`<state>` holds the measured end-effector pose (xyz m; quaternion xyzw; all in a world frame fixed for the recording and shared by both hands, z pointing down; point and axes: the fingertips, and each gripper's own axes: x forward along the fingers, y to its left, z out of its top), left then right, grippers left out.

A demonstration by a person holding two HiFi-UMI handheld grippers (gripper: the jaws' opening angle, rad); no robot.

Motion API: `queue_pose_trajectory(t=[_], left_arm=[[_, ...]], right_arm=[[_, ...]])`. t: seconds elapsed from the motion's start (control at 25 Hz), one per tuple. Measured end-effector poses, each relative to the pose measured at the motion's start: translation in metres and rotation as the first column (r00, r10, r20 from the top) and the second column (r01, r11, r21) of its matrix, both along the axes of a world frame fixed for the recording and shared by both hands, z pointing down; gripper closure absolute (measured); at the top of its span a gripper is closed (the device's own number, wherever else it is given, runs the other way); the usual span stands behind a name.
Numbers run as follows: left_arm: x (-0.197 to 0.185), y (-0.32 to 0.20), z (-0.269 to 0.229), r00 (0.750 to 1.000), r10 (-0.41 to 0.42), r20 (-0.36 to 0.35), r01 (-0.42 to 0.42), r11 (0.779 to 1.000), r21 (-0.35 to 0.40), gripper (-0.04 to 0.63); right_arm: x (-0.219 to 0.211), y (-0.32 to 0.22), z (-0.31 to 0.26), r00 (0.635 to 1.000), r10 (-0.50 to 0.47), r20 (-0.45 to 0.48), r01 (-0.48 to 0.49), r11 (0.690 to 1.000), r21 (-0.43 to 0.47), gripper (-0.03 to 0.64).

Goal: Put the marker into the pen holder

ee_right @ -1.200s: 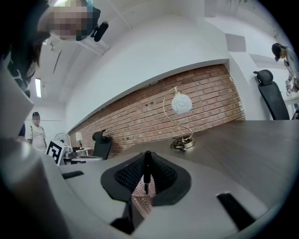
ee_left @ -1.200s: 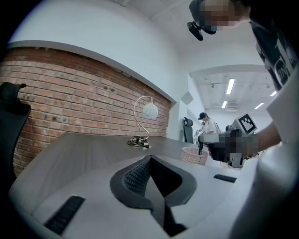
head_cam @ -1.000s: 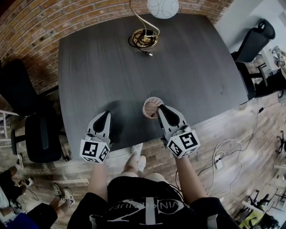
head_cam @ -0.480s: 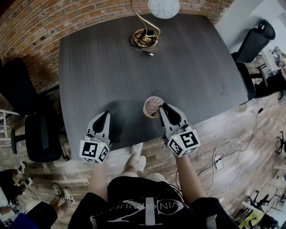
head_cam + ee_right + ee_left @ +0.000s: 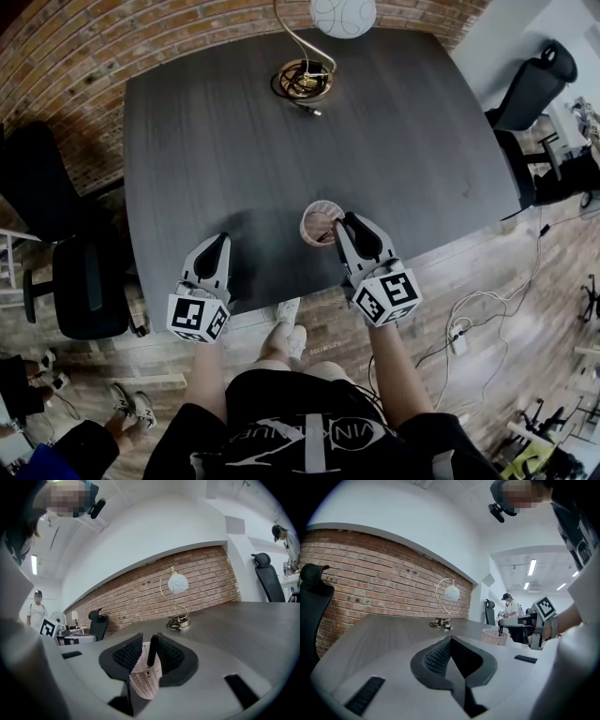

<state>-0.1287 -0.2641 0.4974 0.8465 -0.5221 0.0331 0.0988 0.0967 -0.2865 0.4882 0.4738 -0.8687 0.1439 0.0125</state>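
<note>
Right gripper (image 5: 151,654): fingers have just been opening and stand slightly parted around the marker (image 5: 153,649), grip released. The marker stands upright in the pen holder (image 5: 144,680) near the desk's (image 5: 281,141) front edge. Left gripper (image 5: 451,644): fingers clenched together, holding nothing, well aside of the holder.

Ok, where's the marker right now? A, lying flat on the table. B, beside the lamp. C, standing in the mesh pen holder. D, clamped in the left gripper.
C: the right gripper view shows the black marker upright in the mesh pen holder, between the jaws of the right gripper, which have just been opening off it.
</note>
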Motion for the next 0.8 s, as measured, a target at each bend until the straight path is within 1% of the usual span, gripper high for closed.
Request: queue_pose_trajectory(t=[0.32, 0.8], left_arm=[[0.000, 0.003, 0.000, 1.000, 0.001, -0.003, -0.001, 1.000, 0.000, 0.581], [0.001, 0.011, -0.001, 1.000, 0.002, -0.008, -0.002, 1.000, 0.001, 0.581]], right_arm=[[0.008, 0.001, 0.005, 0.999, 0.024, 0.024, -0.023, 0.999, -0.031, 0.483], [0.012, 0.007, 0.003, 0.999, 0.036, 0.041, -0.034, 0.999, -0.034, 0.440]])
